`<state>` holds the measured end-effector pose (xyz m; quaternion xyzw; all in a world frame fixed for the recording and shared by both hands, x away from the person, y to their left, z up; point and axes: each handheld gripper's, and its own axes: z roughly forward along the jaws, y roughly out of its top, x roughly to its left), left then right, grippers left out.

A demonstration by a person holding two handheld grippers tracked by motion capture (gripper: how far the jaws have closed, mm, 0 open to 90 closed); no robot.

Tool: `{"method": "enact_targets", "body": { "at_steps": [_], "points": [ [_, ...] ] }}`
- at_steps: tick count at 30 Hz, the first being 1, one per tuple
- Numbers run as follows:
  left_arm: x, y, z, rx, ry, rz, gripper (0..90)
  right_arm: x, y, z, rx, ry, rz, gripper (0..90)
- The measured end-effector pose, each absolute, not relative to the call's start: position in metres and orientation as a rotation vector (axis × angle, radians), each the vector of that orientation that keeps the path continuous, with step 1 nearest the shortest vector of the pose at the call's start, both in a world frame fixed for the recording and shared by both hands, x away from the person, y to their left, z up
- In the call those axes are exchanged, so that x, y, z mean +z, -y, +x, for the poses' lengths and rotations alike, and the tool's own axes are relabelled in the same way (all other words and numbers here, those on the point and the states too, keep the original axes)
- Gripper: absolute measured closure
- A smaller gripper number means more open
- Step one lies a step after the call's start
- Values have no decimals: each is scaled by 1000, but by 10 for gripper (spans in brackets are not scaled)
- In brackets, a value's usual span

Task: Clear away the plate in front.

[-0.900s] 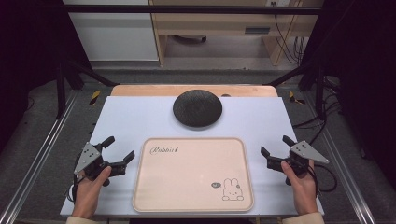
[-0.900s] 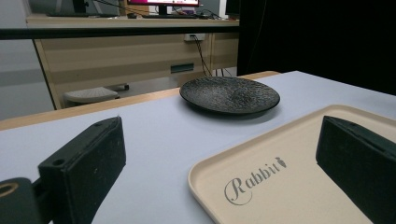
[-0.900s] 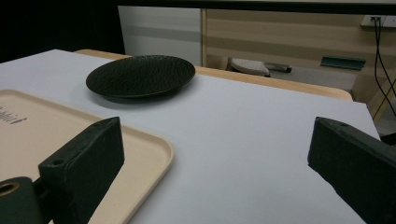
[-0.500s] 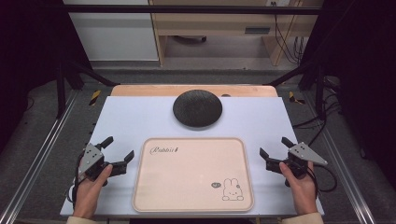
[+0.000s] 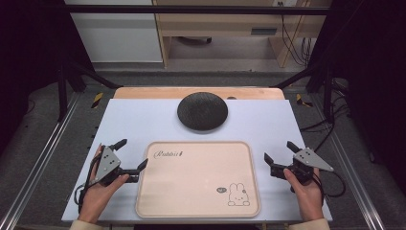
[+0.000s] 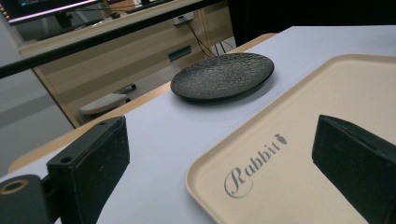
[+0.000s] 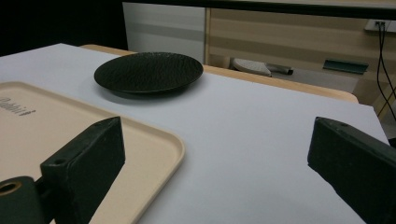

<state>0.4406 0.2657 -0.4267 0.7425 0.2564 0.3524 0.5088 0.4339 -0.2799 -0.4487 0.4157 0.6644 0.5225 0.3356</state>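
Little has moved since the earlier frames: my left gripper [image 5: 129, 155] has eased slightly down and toward me beside the tray's left edge, and my right gripper [image 5: 280, 152] has barely shifted; tray and plate lie as they did.

Fig.: start posture, both grippers flanking the work. Left jaws stand wide apart w/ nothing between them; in the left gripper view one jaw hangs over bare tabletop, the other over the tray's near-left corner, so the rim sits inside the gap but untouched. Right jaws likewise apart and empty; in the right gripper view the tray's corner passes under one jaw, bare tabletop under the other. I judge the symmetrical placement deliberate: each gripper is set at a short side of the tray [image 5: 198, 211], ready for a two-sided lift or to reach fwd.

Tray: beige, rounded rectangle, flat on the tabletop [image 5: 139, 120] at its near middle, empty, "Rabbit" lettering at top left and a small rabbit print at bottom right. Black textured plate [image 5: 202, 110]: just beyond the tray's far edge, apart from it, centred, also empty, within reach of either hand. Beyond the tabletop: a wooden bench and cables.
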Motion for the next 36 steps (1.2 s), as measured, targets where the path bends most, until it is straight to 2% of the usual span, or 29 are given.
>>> {"method": "enact_targets", "body": {
  "at_steps": [5,10,13,14,15,17,21,28,36],
  "points": [
    [-400,-252,466,809,-541,1795,31,-448,280,432,1359,-1730,1088,40],
    [-375,-236,485,848,-454,1842,32,-446,279,429,1354,-1725,1085,37],
    [-355,-224,500,900,-394,1876,34,-444,279,427,1361,-1718,1085,37],
    [-344,-217,507,977,-344,1877,35,-444,279,427,1362,-1717,1086,37],
    [-344,-217,507,977,-344,1877,39,-444,279,427,1362,-1719,1088,38],
    [-327,-205,517,1071,-262,1880,42,-443,279,427,1358,-1720,1079,39],
    [-315,-195,530,1097,-224,1895,47,-444,278,428,1359,-1722,1078,38],
    [-326,-183,565,1130,-177,1998,61,-444,274,429,1362,-1725,1077,38],
    [-345,-163,585,1168,-104,2091,76,-444,271,429,1371,-1728,1083,41]
  ]
}}
